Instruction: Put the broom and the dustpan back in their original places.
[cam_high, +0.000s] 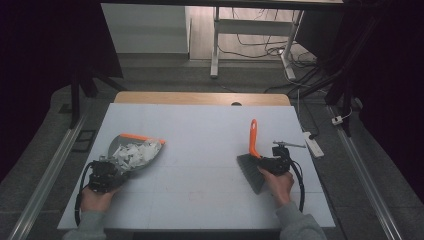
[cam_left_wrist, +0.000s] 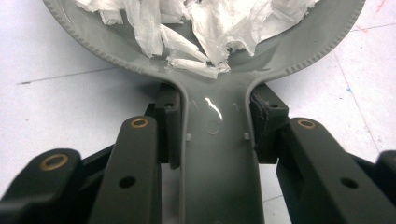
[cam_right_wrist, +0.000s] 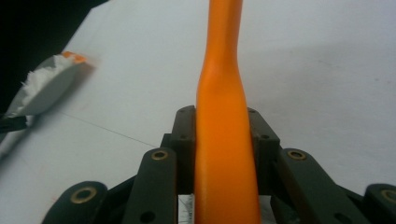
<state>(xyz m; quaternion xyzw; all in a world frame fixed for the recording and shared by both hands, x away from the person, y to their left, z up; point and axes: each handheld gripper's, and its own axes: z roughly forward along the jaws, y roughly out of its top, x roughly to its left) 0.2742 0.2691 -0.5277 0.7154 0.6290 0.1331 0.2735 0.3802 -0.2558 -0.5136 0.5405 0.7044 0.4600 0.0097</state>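
In the left gripper view, the fingers (cam_left_wrist: 172, 135) of the left gripper (cam_left_wrist: 215, 135) pinch the grey handle of the dustpan (cam_left_wrist: 219, 154) from both sides; the handle's near end is cut off by the bottom edge, and the pan's front lip is cut off at the top. Just beyond the fingers, where the handle widens into the pan, lies a heap of torn white paper scraps (cam_left_wrist: 205, 28), covering most of the pan floor, so how deep the heap goes cannot be made out.

In the right gripper view, the fingers (cam_right_wrist: 184, 140) of the right gripper (cam_right_wrist: 223, 144) press on the orange handle of the brush (cam_right_wrist: 222, 116), which runs straight ahead of them and leaves the picture at the top. The bristles sit behind the fingers and are hidden there; the high view shows them as a dark grey block just on the near side of the gripper, partly covered by the person's hand.

Far left of the right fingers the loaded dustpan shows side-on, blurred. The white tabletop (cam_high: 200, 150) lies bare between the two tools. Beyond its far edge, a power strip (cam_high: 312, 143), loose cables and desk legs stand on the floor.
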